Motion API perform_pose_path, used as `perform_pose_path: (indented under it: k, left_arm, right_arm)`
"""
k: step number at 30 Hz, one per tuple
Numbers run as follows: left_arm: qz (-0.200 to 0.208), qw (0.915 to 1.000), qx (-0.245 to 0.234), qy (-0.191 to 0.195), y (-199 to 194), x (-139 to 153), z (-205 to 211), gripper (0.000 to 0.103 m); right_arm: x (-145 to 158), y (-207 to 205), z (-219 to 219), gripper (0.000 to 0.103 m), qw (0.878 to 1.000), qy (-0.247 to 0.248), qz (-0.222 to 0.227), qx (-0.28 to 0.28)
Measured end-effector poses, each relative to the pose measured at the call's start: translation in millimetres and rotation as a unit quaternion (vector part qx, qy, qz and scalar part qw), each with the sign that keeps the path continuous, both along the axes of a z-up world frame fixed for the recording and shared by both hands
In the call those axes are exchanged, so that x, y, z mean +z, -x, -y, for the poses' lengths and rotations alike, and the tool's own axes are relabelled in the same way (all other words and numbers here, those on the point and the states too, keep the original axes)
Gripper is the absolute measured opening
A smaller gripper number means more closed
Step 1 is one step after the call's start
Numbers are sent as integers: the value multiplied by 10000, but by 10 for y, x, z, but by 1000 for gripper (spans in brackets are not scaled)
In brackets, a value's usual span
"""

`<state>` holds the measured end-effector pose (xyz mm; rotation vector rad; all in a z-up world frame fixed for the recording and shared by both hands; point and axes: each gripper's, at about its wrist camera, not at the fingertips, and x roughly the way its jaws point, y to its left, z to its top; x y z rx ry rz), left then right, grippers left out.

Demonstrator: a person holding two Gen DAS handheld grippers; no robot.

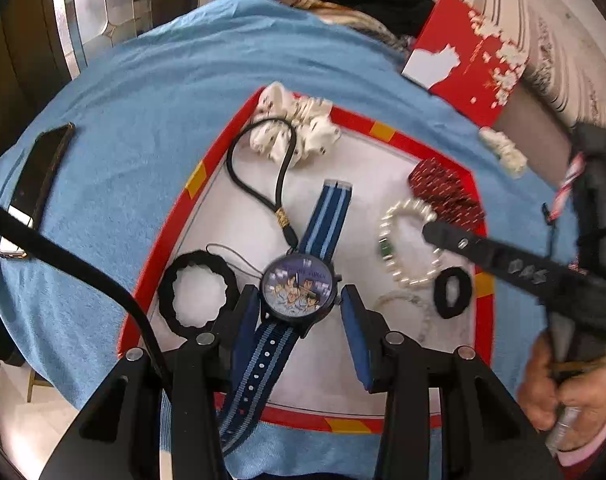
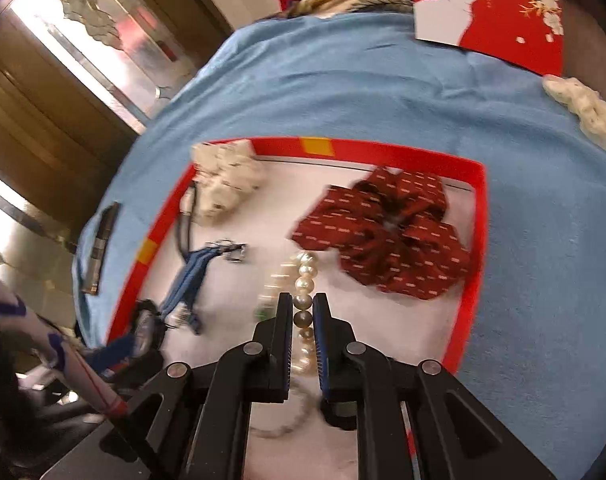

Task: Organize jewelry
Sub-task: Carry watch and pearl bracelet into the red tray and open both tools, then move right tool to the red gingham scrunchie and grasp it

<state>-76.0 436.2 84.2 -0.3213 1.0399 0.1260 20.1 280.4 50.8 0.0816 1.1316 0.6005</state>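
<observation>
A white tray with a red rim lies on a blue cloth. My left gripper is open, its fingers on either side of a cartoon-face watch with a blue striped strap. My right gripper is shut on a pearl bracelet; in the left wrist view its finger lies over the bracelet. Also on the tray are a dark red scrunchie, a white scrunchie, a black cord loop, a black ring band and a black hair tie.
A phone lies on the cloth at the left. A red gift box and another white scrunchie sit at the back right. Dark clothes are piled at the far edge. A clear bead bracelet lies near the tray's front.
</observation>
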Motion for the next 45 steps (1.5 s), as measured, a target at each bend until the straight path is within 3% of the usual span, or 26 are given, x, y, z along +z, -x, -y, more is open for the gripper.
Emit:
perform_pose_path:
  k: [2,5,8,11,16,20,33,36,40,45]
  left_arm:
    - [160,9998,30,-80,55,105,16,48]
    - [342,9992,54,-210,145,245,71,51]
    - [474,9976,137,-476,256,341,148,52]
    - [545,9960,208,-677,366,389,229,53]
    - [529,9970,361,-441,522,389,289,53]
    - [517,9969,597,20,667,371,278,53]
    - [483,9969,600,159,774,356,469,54]
    - [513,9977,431,92,781,400,642,57]
    - [526,9985,112,-90,759,427,987,59]
    - [349,9977,-544,-198,583,359,1573,60]
  right_arm:
    - [21,13,32,25,10000,31,42,33]
    - [159,112,142,33,9995,46,307,101]
    - [273,205,259,33,9981,160,579,104]
    - [314,270,401,33,9927,687,977,-185]
    - [144,152,491,33,9927,908,727,-318]
    - [-38,128,477,12,9921,1070,564,-323]
    - [-5,310,721,12,9947,775,458,-496]
    - [155,429,879,22,9939,668,686,-550]
    - [238,694,1433,34,9913,643,904,-712]
    - [21,879,2473,39,9872,506,479,-1437]
